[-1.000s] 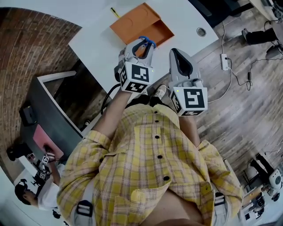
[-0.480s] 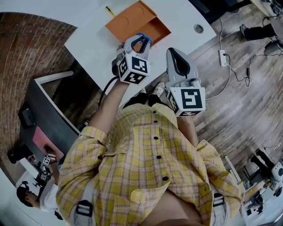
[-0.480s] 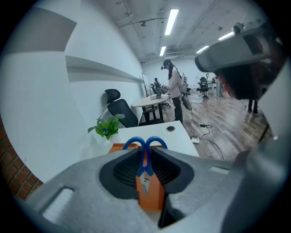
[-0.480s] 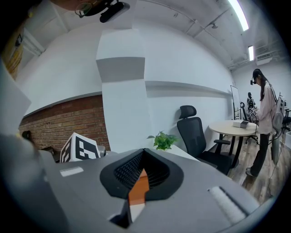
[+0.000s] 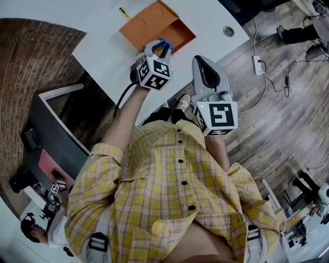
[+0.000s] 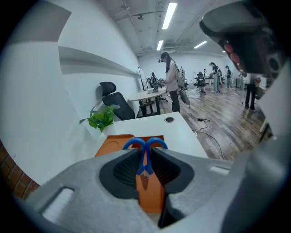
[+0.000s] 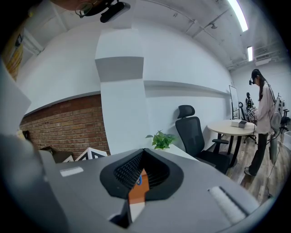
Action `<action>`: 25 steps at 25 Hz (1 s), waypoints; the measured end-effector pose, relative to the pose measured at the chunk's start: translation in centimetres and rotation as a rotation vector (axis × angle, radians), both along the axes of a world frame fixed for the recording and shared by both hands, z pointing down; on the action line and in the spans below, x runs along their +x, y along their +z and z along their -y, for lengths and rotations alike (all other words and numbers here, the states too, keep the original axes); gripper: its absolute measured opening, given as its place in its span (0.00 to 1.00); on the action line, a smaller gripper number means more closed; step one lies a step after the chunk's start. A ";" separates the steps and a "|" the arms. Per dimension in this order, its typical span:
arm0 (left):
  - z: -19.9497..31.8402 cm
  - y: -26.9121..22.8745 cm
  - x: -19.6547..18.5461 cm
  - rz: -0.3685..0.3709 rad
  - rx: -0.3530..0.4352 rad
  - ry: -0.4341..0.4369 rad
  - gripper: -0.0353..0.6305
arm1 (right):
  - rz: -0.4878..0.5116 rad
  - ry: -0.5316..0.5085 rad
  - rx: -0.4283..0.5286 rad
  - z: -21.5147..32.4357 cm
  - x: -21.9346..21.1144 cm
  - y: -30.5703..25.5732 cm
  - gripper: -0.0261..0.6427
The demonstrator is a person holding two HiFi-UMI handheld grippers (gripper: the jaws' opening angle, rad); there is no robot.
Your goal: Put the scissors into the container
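Blue-handled scissors (image 5: 164, 45) are clamped between the jaws of my left gripper (image 5: 157, 52), which is shut on them at the near edge of the orange container (image 5: 154, 25). In the left gripper view the blue handles (image 6: 145, 144) stick up past the pads and the blade tip points down over the orange container (image 6: 113, 144). My right gripper (image 5: 205, 69) hangs to the right, off the table's edge, shut with nothing held. In its own view the right gripper (image 7: 142, 155) has its pads touching, with a sliver of orange showing through.
The white table (image 5: 103, 46) carries a small yellow item (image 5: 124, 13) beyond the container and a round cable hole (image 5: 227, 32). A potted plant (image 6: 102, 119) stands at the table's far side. A power strip (image 5: 256, 64) lies on the wooden floor.
My left gripper has carried the scissors farther up the view, closer to the orange container. The right gripper has barely shifted.
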State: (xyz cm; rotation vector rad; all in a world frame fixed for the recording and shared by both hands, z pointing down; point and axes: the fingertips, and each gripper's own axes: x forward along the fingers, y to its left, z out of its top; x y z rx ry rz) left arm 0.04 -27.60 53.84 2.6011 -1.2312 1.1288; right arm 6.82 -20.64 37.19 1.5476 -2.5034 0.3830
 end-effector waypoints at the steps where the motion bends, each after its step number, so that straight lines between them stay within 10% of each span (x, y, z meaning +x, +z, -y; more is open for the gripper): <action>1: 0.1 0.5 0.0 0.003 -0.008 0.002 0.18 | -0.001 0.001 0.000 0.0 0.0 0.0 0.05; 25: 4.5 6.0 2.0 0.032 -0.091 0.049 0.19 | -0.025 0.067 -0.026 1.2 2.4 1.5 0.05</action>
